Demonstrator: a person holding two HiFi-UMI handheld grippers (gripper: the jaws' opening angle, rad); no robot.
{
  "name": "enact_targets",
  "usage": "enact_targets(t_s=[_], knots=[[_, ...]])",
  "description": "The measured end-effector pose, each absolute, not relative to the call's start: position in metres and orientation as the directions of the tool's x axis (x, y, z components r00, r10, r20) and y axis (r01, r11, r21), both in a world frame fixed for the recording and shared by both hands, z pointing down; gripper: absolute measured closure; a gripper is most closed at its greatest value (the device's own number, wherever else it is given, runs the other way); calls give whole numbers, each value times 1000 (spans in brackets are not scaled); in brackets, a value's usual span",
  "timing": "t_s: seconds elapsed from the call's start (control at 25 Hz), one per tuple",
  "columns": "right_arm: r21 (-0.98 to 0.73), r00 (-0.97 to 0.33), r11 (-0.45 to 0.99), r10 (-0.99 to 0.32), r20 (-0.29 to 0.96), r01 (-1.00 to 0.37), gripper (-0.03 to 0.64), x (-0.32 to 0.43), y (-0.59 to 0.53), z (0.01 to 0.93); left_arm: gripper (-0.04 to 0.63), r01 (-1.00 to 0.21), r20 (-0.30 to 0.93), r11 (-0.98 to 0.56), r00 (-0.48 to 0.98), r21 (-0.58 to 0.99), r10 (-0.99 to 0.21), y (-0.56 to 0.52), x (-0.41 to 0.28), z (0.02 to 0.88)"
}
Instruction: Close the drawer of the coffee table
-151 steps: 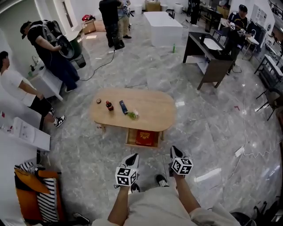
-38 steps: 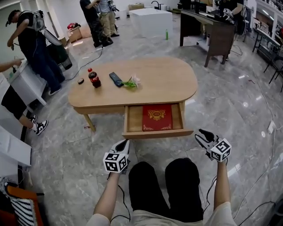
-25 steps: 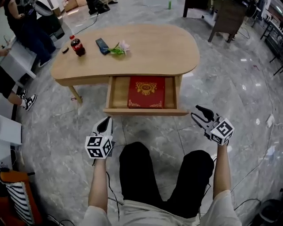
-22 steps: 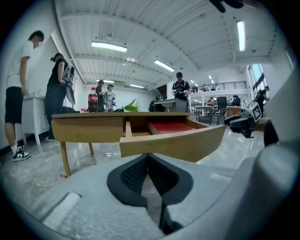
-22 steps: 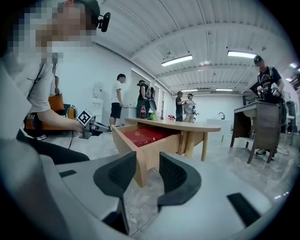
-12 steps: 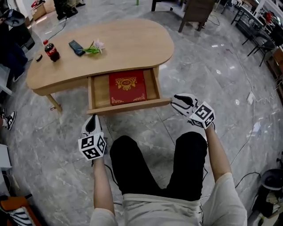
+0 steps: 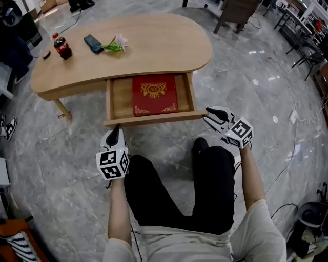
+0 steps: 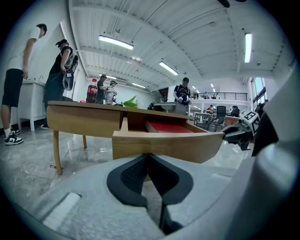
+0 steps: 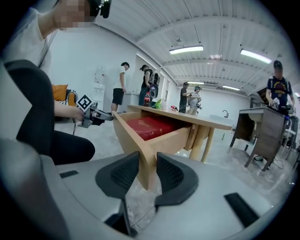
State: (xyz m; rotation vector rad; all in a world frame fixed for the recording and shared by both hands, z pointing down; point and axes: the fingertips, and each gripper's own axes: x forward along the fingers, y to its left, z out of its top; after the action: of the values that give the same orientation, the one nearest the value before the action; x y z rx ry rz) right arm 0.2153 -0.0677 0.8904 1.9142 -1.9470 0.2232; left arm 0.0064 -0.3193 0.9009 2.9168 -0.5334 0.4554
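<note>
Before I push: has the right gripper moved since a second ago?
Yes. The right gripper moved left to the right front corner of the light wooden drawer; its jaws have just been closing around that corner.

A glossy grey marble floor (image 7: 266, 87) ran under everything. At the far side stood a dark desk (image 7: 237, 11), with black chairs (image 7: 300, 38) just to its right. Above the desk, long strip lights (image 9: 186, 49) glowed on a white ribbed ceiling (image 9: 215, 28). Plain white walls (image 9: 89, 70) rose behind it.
</note>
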Motion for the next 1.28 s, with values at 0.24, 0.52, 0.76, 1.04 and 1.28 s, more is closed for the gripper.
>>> enact_targets(t_s=[0.24, 0.52, 0.76, 1.04, 1.28], knots=[[173, -25, 98, -925, 379, -980, 505, 211, -64, 891, 586, -361, 359, -930, 879, 72, -313, -315, 2, 903], [140, -61, 123, -922, 383, -982, 506, 215, -64, 894, 586, -350, 361, -925, 890, 150, -278, -317, 3, 901], [113, -137, 193, -915, 380, -975, 512, 214, -66, 889, 586, -333, 392, -931, 884, 147, -254, -319, 11, 903], [78, -196, 240, -910, 366, -968, 515, 210, -71, 877, 586, -373, 409, -909, 871, 187, -273, -325, 8, 889], [54, -226, 257, -916, 332, -965, 518, 218, -81, 869, 586, -385, 417, -907, 862, 171, -287, -337, 17, 880]])
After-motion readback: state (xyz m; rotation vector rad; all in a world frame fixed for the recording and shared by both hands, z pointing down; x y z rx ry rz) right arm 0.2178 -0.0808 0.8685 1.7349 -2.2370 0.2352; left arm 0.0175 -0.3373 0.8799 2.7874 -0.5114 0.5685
